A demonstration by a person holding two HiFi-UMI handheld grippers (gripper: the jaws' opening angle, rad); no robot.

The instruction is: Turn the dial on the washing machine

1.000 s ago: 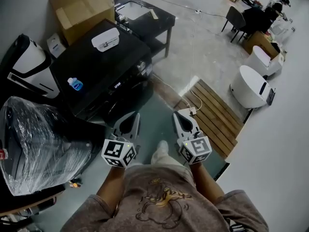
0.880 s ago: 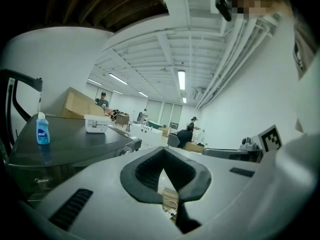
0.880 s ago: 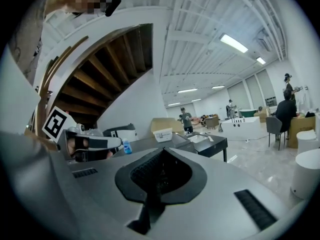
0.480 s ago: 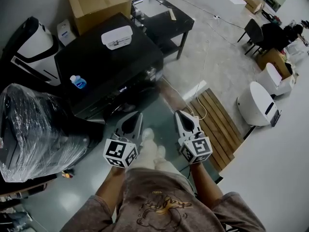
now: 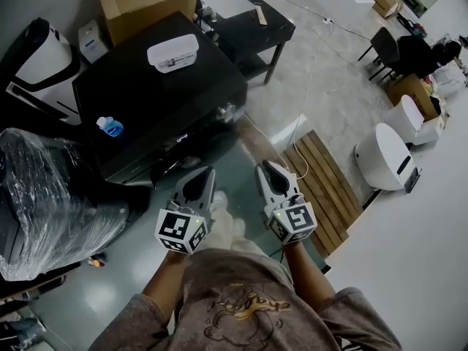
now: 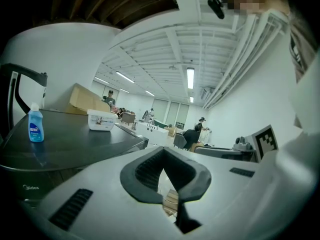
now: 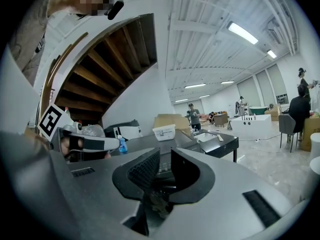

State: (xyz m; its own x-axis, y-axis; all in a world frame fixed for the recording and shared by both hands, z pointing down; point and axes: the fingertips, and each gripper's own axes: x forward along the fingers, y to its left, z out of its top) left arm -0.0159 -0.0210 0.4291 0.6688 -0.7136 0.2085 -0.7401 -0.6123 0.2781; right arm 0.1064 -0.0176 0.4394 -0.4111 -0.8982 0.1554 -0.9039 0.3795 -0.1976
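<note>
I have edged closer to the washing machine point(image 5: 164, 93), which now looks larger and sits higher in the head view, the cardboard box point(image 5: 146, 2) is cut by the top edge, and my right gripper point(image 5: 267, 171) has jaws opening on nothing.

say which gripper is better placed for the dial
Probably right. The right gripper faces the washing machine front through its opening, empty jaws; the dial lies ahead. The left gripper, shut, aims past it.

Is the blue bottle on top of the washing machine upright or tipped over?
Upright. The blue bottle stands on its base atop the washing machine, white cap pointing up.
</note>
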